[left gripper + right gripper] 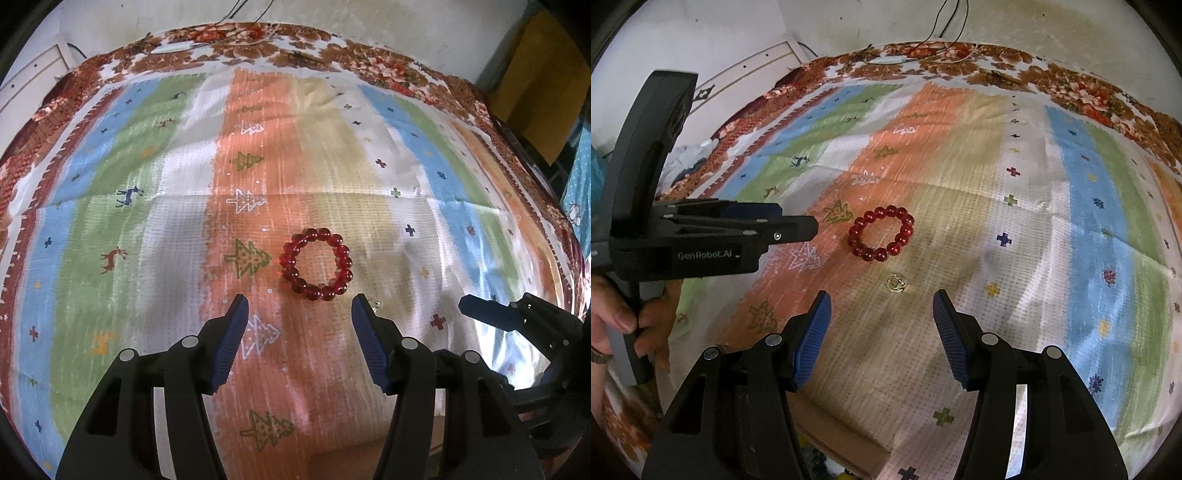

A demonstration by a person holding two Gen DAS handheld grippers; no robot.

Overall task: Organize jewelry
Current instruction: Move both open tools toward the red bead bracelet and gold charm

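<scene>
On striped cloth, red bead bracelet (316,264) & small gold ring (896,283) lie loose; left hand-held gripper (300,309) & right hand-held gripper (882,304) both spread apart, empty — nothing sorted yet

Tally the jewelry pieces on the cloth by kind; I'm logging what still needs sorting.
Red bead bracelet: 1
Small gold ring-like piece: 1
Total: 2

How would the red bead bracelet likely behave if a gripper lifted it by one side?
The red bead bracelet would probably sag out of its ring shape, being separate strung beads. Its glossy round beads may slip between pads.
</scene>
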